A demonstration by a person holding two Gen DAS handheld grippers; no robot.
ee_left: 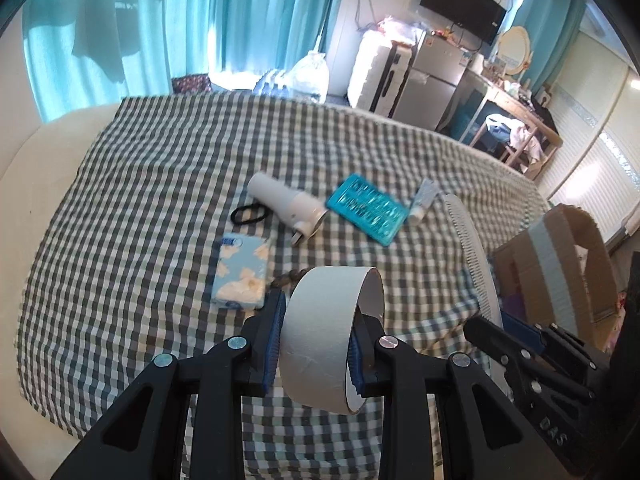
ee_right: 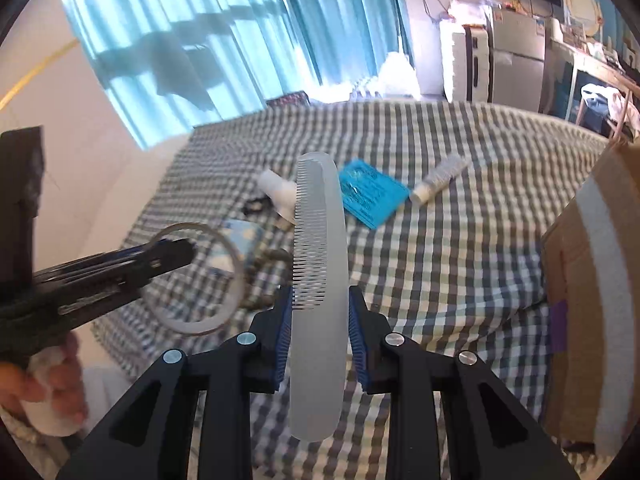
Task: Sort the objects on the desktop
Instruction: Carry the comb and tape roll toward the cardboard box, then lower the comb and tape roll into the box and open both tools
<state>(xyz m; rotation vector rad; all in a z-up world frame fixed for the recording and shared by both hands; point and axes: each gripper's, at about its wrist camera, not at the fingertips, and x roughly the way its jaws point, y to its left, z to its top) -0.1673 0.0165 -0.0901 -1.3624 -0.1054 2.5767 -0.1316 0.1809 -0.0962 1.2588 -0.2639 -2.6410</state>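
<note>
My left gripper is shut on a white tape roll, which hangs above the checked cloth. In the right wrist view the same roll sits in the left gripper at the left, with a hand behind it. My right gripper is shut on a pale comb that stands upright, teeth to the left. The comb also rises at the right of the left wrist view, above the right gripper. Both held things are off the cloth.
On the cloth lie a blue tissue pack, a black hair tie, a white cone-shaped device, a teal case, a small tube and a brown clip. An open cardboard box stands at the right edge.
</note>
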